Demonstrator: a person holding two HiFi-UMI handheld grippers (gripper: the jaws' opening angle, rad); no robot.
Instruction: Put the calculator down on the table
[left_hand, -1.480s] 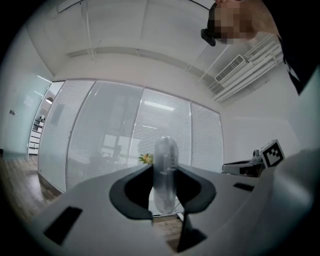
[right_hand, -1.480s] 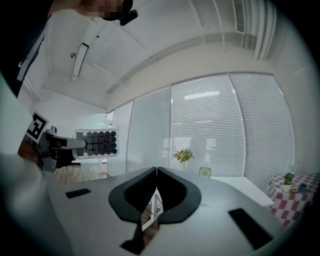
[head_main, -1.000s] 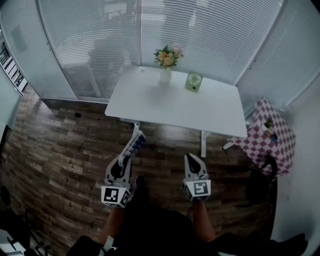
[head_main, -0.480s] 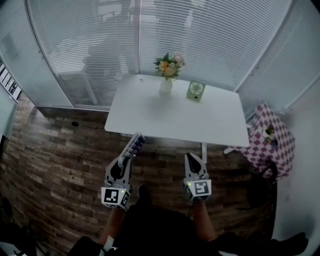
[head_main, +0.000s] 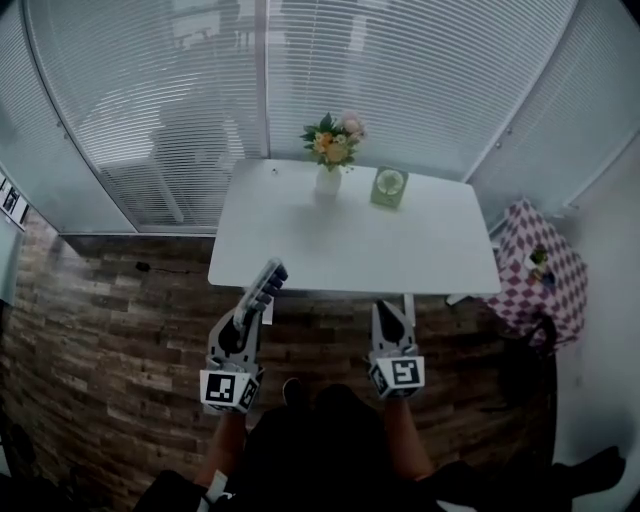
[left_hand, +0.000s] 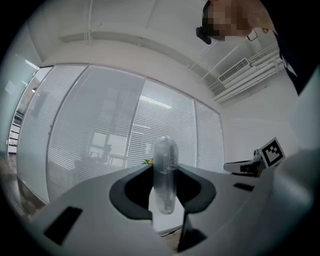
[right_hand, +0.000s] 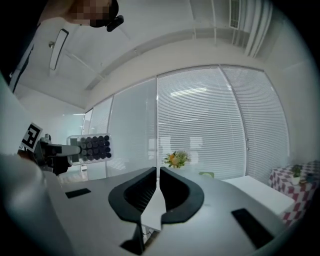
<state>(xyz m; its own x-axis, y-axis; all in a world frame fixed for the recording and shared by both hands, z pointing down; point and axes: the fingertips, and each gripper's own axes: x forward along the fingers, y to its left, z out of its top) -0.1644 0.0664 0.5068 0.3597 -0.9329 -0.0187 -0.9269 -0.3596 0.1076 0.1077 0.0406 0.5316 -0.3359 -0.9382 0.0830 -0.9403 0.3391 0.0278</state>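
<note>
I held the calculator (head_main: 265, 288) clamped edge-on in the left gripper's (head_main: 243, 322) fingers by the desk's (head_main: 420, 250) near left corner, the right gripper's (head_main: 388, 312) fingers pressed together and empty; lowering it flat over bare desktop, clear of the vase (head_main: 328, 180), looked wisest.

White table (head_main: 400, 245), dark-keyed calculator (head_main: 262, 290) — the cloth (head_main: 542, 280) is pink-checked.

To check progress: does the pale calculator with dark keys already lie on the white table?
No, the pale calculator is clamped in the left hand-held gripper, in the air near the front edge of the white table.
</note>
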